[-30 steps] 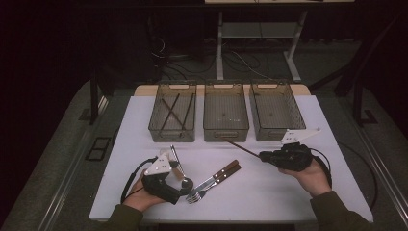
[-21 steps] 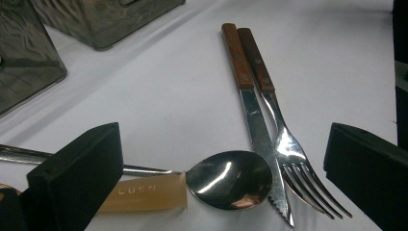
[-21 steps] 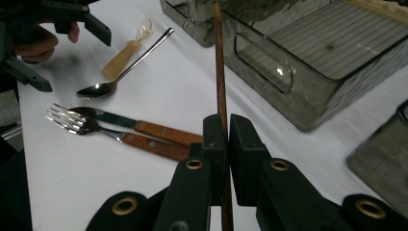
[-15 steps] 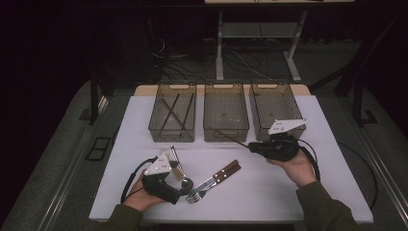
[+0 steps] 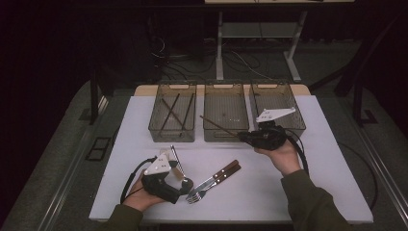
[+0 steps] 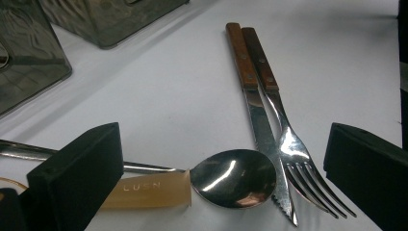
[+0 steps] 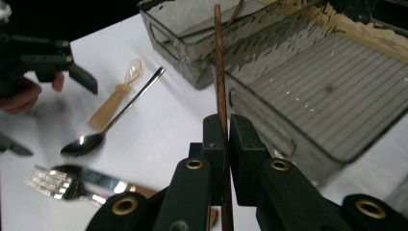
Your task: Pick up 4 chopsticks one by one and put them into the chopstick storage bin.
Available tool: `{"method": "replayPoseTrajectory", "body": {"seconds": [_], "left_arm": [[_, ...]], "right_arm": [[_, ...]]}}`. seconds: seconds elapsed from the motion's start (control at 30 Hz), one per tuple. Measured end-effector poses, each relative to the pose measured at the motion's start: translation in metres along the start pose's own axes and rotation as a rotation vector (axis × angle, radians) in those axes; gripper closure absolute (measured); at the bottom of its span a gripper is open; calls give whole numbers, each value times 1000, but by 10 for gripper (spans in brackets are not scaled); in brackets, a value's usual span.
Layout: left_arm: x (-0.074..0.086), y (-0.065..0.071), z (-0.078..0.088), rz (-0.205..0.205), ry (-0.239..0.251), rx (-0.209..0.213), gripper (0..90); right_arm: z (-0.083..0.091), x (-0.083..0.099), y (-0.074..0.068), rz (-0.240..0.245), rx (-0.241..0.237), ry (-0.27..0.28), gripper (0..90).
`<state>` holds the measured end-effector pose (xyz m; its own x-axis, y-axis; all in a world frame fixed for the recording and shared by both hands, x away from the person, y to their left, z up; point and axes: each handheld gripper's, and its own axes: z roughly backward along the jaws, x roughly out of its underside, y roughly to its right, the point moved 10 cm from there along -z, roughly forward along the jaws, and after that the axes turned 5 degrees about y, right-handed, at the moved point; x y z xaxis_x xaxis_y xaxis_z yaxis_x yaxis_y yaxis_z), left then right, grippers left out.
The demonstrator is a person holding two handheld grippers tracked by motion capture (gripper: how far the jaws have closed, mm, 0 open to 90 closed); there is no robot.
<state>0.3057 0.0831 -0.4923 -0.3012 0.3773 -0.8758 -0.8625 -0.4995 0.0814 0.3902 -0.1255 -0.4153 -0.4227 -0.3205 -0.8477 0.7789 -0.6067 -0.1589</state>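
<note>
Your right tool sits right of centre in the high view, its jaws pinched tight on a single brown chopstick, which slants up and to the left over the front wall of the middle bin. In the right gripper view the stick runs straight up from between the black pads toward the left bin, where other chopsticks already lie, so that is probably where this one belongs; gripping it near one end lets the free tip lead over the rim. Your left tool rests low at the lower left of the high view with its jaws spread wide and nothing between them, parked just beside the spoon, knife and fork on the white table, likely ready for the next pick. A small amber tag by the spoon's neck reads "LUSN".
</note>
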Motion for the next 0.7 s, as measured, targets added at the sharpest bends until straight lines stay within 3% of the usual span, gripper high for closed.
{"method": "replayPoseTrajectory", "body": {"seconds": [0.7], "left_arm": [[-1,1,0,3,3,4,0]], "right_arm": [[-63,-55,0,-33,26,1,853]]}}
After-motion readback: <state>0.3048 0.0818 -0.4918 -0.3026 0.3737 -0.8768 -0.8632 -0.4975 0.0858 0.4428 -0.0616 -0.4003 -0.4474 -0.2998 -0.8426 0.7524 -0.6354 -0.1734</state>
